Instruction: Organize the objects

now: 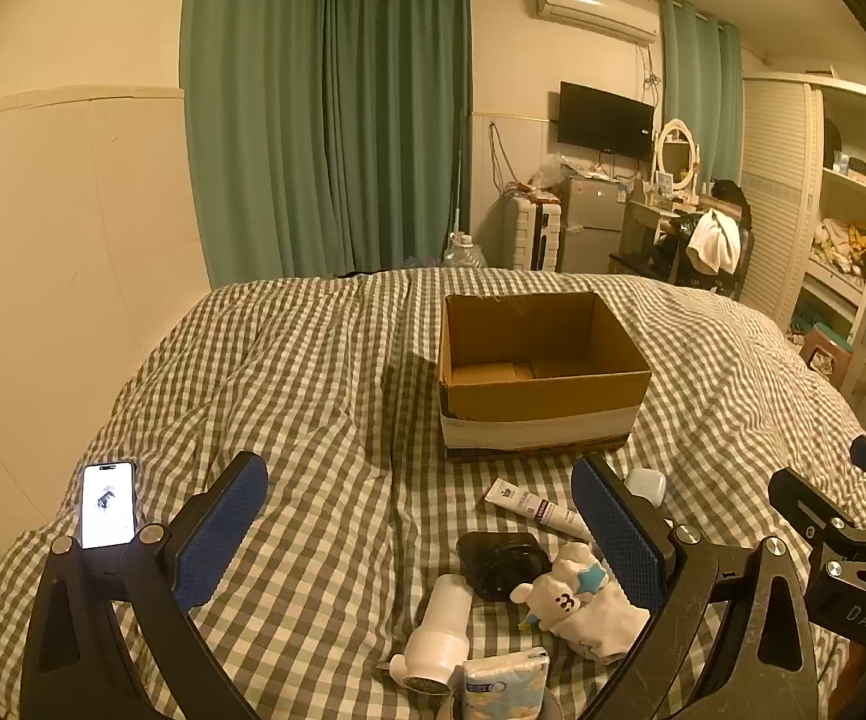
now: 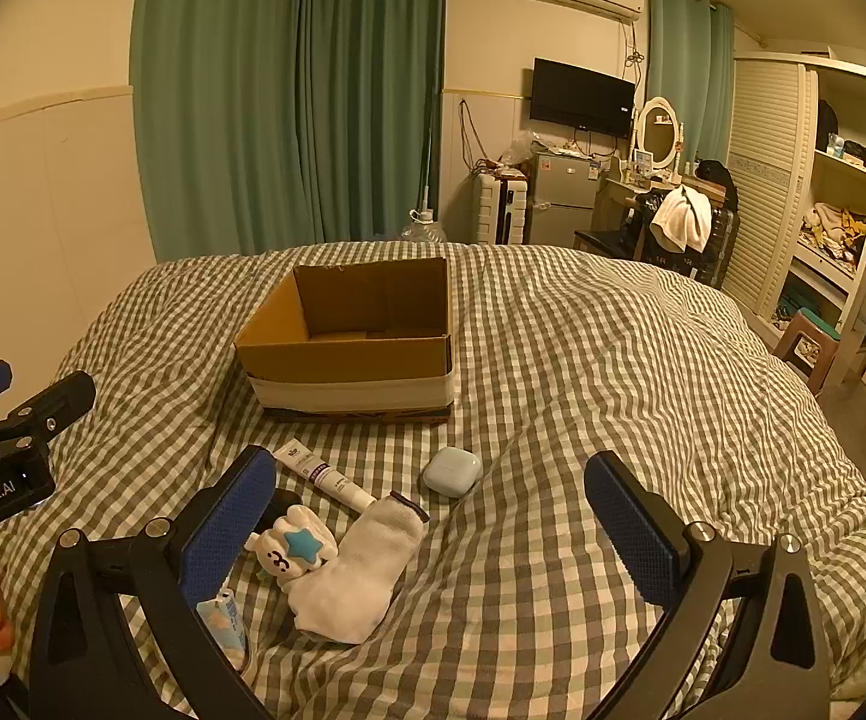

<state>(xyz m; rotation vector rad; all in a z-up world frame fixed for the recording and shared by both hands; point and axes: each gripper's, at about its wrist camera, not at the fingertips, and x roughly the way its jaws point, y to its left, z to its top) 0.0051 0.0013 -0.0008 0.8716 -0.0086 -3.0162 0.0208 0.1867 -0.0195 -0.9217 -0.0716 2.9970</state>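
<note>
1. A small heap lies low in the frame on the checked bed (image 2: 553,360): a white sock (image 2: 360,576), a star-marked plush toy (image 2: 291,552), a tube (image 2: 321,476), a pale blue case (image 2: 452,471), a tissue pack (image 1: 505,684), a white bottle (image 1: 442,630) and a black pouch (image 1: 502,561).
2. An open cardboard box (image 2: 348,342) stands above the heap, mid-frame.
3. The left gripper (image 1: 426,528) is spread wide and holds nothing.
4. The right gripper (image 2: 433,516) is likewise wide open and empty.
5. A lit phone (image 1: 108,504) lies at lower left in the left wrist view.
</note>
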